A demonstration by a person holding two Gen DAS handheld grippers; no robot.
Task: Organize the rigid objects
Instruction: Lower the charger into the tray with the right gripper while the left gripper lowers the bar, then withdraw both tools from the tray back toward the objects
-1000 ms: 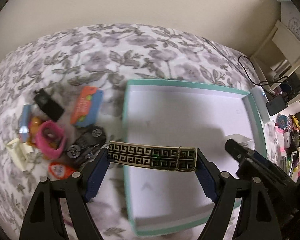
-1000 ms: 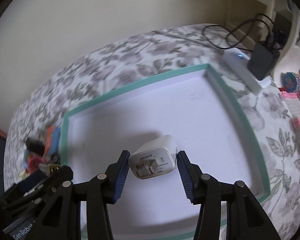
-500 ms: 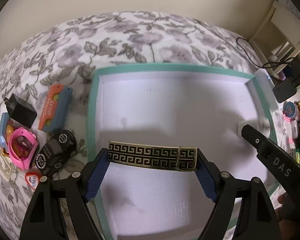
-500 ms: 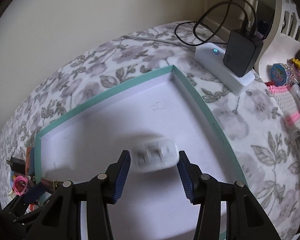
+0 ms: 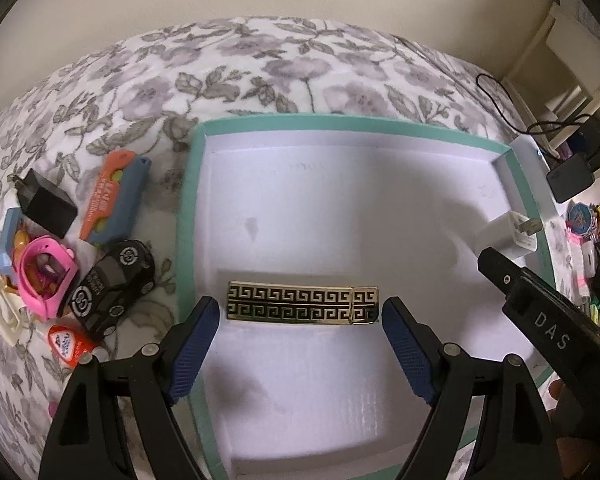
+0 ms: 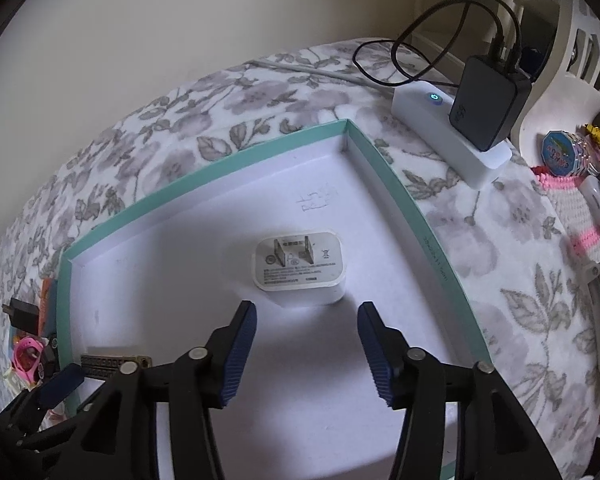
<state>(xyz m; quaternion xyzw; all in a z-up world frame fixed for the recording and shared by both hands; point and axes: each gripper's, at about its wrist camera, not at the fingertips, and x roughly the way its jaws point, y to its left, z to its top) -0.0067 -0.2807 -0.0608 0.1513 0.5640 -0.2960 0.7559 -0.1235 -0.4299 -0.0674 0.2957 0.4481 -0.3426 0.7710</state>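
Both grippers stand with fingers spread and nothing between them. We read the left gripper as parted wider than the gold key-pattern bar, which lies flat on the tray floor just ahead of the blue pads, apart from either one. On the right, the right gripper is likewise spread, and the white plug adapter sits prongs-up on the floor just beyond the tips, not touched.

Each piece lies inside the teal-rimmed tray: bar toward the near left, adapter near the right wall. We judge this the release step, with both pieces set down.

To finish it well, we would draw each gripper straight back and up along its own axis, keeping the pads clear of the bar's ends and the adapter's sides so neither gets dragged. The right gripper's body crosses close by the adapter in the left view; how much clearance there is we cannot tell.

Outside the tray on the floral cloth wait the black toy car, pink toy, black charger block and orange-blue case, likely next.
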